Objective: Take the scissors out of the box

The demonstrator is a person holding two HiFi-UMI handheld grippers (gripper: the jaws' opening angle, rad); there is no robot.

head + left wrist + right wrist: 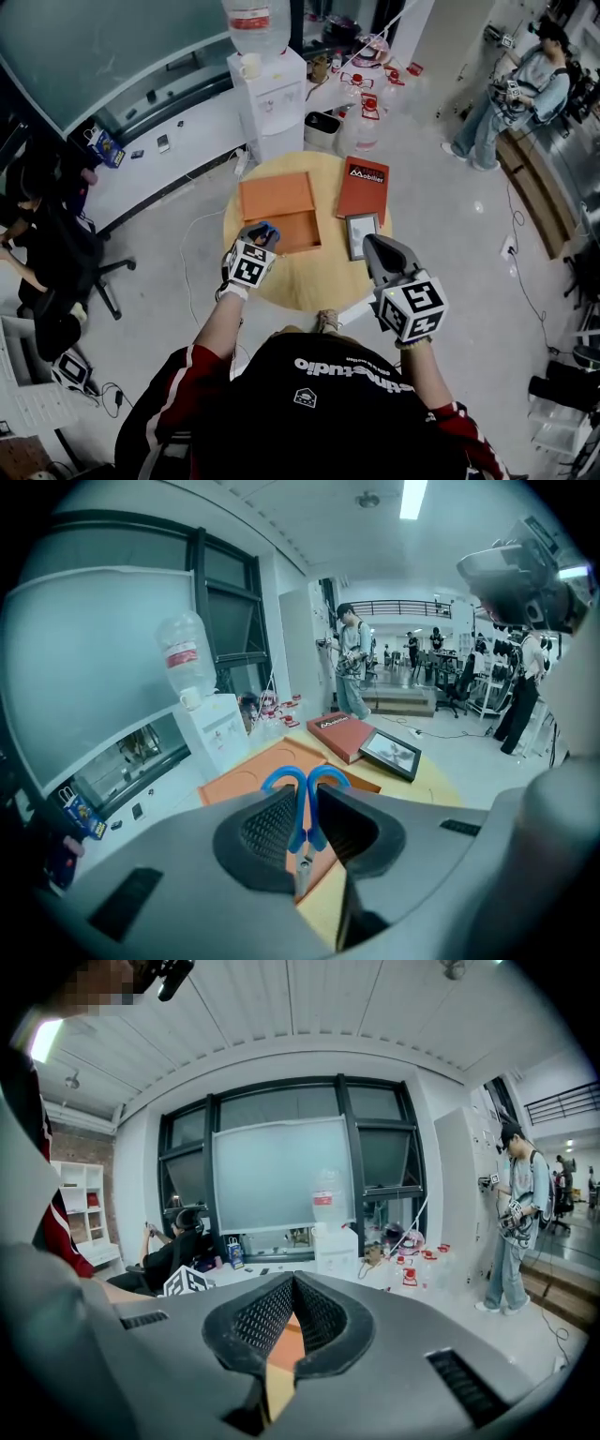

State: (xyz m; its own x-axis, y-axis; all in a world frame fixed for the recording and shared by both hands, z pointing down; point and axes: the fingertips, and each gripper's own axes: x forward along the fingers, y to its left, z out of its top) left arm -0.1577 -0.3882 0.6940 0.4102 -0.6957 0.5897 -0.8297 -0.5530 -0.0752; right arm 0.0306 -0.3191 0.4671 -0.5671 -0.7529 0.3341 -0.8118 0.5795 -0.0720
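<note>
An open orange box [277, 201] lies on the round wooden table [309, 281]. My left gripper [259, 236] hovers at the box's near left corner, shut on the blue-handled scissors [270, 228]. In the left gripper view the scissors [284, 780] stand clamped between the jaws of the left gripper [302, 803], blue loops pointing away over the orange box [246, 778], metal blades toward the camera. My right gripper [368, 242] is over the table's right side with its jaws closed on nothing. Through the right gripper [292, 1282] only a sliver of the box and table shows.
A dark picture frame [361, 234] and a red book-like box [364, 186] lie right of the orange box. A white water dispenser [267, 94] stands behind the table. One person sits at the left [42, 253], another stands far right [516, 89].
</note>
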